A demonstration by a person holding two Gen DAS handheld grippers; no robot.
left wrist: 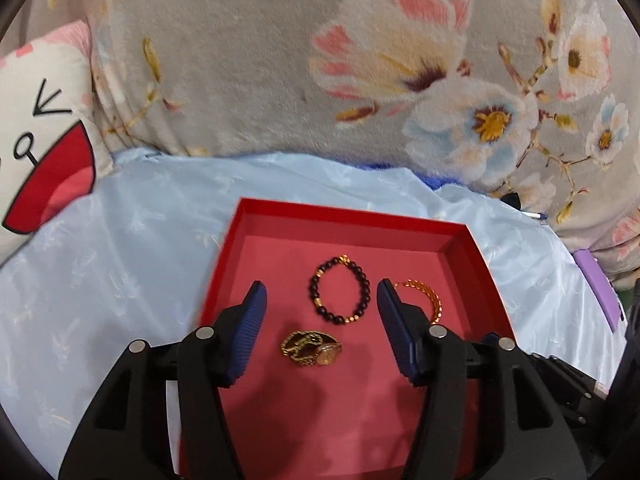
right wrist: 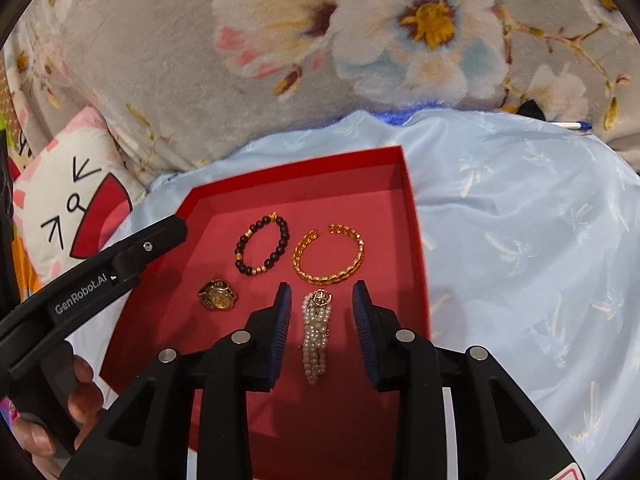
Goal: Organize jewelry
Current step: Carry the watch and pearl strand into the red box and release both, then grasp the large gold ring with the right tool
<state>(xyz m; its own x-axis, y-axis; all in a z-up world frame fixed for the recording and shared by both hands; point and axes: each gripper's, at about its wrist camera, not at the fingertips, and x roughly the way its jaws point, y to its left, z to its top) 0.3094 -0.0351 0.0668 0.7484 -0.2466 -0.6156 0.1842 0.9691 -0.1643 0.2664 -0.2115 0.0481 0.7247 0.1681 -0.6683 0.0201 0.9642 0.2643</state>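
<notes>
A red box [left wrist: 344, 216] [right wrist: 416, 232] lies open on pale blue cloth. Inside it lie a dark bead bracelet [left wrist: 339, 289] [right wrist: 262, 245], a gold chain bangle [left wrist: 430, 300] [right wrist: 329, 256], a gold watch [left wrist: 311, 347] [right wrist: 217, 295] and a pearl bracelet [right wrist: 317, 336]. My left gripper [left wrist: 322, 300] is open and empty, hovering over the box with the watch and the bead bracelet between its fingers. My right gripper [right wrist: 322, 300] is open, its fingers on either side of the pearl bracelet, not touching it. The pearl bracelet is hidden in the left wrist view.
A grey floral blanket [left wrist: 280, 60] [right wrist: 160, 60] rises behind the blue cloth [left wrist: 120, 260] [right wrist: 540, 240]. A cartoon cushion [left wrist: 40, 132] [right wrist: 76, 204] lies at the left. A purple object [left wrist: 596, 284] sits at the right. A pen [right wrist: 572, 125] lies at the back right.
</notes>
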